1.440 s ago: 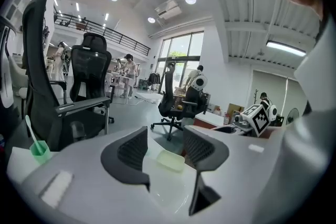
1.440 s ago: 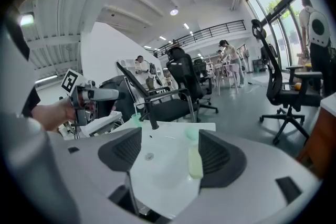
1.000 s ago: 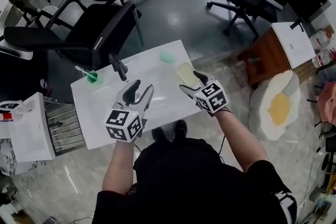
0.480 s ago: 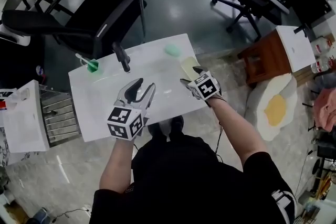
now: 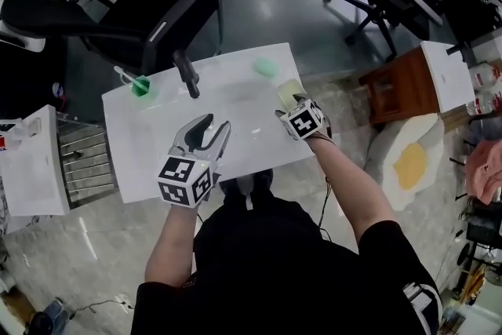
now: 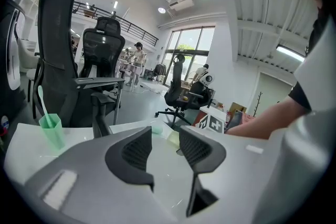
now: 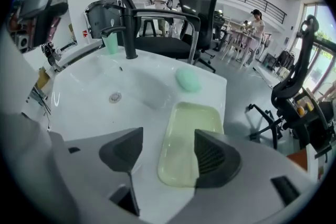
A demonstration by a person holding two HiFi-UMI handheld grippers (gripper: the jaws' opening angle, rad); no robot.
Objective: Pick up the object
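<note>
While the right gripper (image 7: 168,152) is hanging over the pale yellow-green dish (image 7: 189,139), its jaws are standing apart. They're framing the dish's near end in the right gripper view and not pressing on it yet. Dish is lying flat on the right ledge of the white sink (image 7: 94,81), with the green soap (image 7: 187,80) just beyond its far end. Left gripper (image 6: 165,147) is idling over the near-left part of the sink, jaws apart and just closing a little, nothing between them. Dish is looking like thin glossy plastic or silicone: light, likely slippery, possibly flexing. I'm betting the raised rim is the grab point, pinching one side wall or across the narrow near end. The flat bottom is offering no purchase.
</note>
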